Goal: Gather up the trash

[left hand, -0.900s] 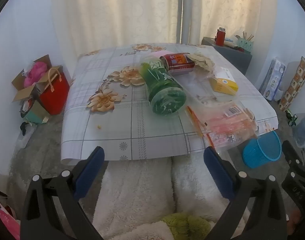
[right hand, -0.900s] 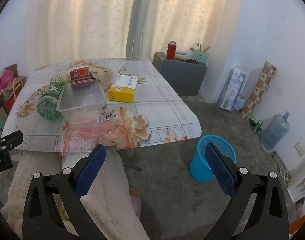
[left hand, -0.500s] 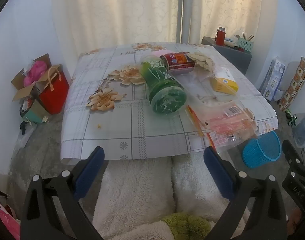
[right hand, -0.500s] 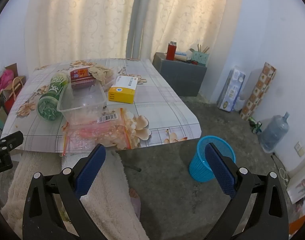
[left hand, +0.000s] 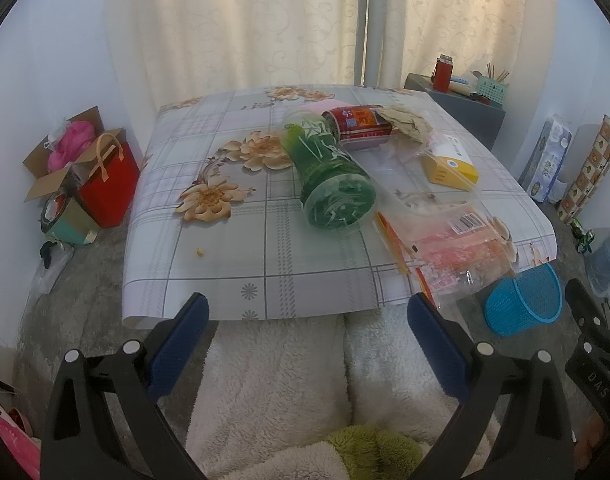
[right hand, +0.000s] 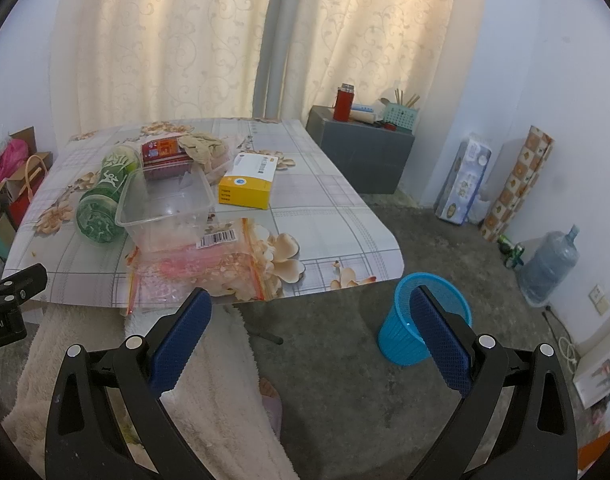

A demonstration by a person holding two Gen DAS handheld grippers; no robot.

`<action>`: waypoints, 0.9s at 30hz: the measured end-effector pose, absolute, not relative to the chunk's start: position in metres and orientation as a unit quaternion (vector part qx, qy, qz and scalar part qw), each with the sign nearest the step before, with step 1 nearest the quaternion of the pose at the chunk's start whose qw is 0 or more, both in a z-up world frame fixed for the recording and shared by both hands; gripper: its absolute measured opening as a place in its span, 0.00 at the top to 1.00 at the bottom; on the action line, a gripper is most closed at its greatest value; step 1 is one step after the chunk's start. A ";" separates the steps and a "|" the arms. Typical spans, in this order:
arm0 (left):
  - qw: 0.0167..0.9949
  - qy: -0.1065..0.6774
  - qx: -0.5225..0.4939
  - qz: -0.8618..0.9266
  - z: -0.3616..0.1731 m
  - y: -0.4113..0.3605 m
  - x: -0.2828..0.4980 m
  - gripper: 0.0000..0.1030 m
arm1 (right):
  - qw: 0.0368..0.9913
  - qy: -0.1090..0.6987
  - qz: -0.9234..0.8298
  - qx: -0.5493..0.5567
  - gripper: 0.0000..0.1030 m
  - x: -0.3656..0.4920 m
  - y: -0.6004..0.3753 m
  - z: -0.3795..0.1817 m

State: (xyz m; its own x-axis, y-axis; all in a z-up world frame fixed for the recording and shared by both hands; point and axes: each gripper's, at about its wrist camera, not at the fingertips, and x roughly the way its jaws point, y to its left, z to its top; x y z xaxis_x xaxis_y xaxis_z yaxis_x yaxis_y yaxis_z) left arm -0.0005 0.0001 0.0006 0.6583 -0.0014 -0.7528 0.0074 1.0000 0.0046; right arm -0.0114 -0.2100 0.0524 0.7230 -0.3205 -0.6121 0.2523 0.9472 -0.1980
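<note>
Trash lies bunched toward the near right corner of the bench, none of it picked up yet. Largest is the green bottle, lying on its side; it looks rigid, rounded and likely to roll, so gripping across the mid-body seems best. The clear plastic tub beside it is probably light and springy; pinch one wall at the rim. The yellow box is stiff card and should take a squeeze across its narrow sides. The pink zip bag, overhanging the near edge, looks limp and slippery; take the overhang. The left hand-held gripper and right hand-held gripper both gape wide, empty.
</note>
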 end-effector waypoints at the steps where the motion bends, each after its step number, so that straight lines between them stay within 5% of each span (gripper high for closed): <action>1: 0.911 0.413 0.004 -0.003 0.001 0.000 0.000 0.05 | 0.927 0.338 -0.155 -0.050 0.08 -0.012 -0.210 0.052; 27: 0.910 0.414 0.003 -0.003 0.000 0.000 0.000 0.05 | 0.927 0.338 -0.154 -0.050 0.08 -0.010 -0.211 0.055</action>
State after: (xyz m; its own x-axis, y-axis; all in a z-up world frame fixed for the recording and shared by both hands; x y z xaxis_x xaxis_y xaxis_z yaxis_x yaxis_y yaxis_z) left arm 0.0000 0.0002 0.0003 0.6566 -0.0025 -0.7543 0.0078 1.0000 0.0034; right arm -0.0105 -0.2108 0.0555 0.7232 -0.3201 -0.6119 0.2526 0.9473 -0.1970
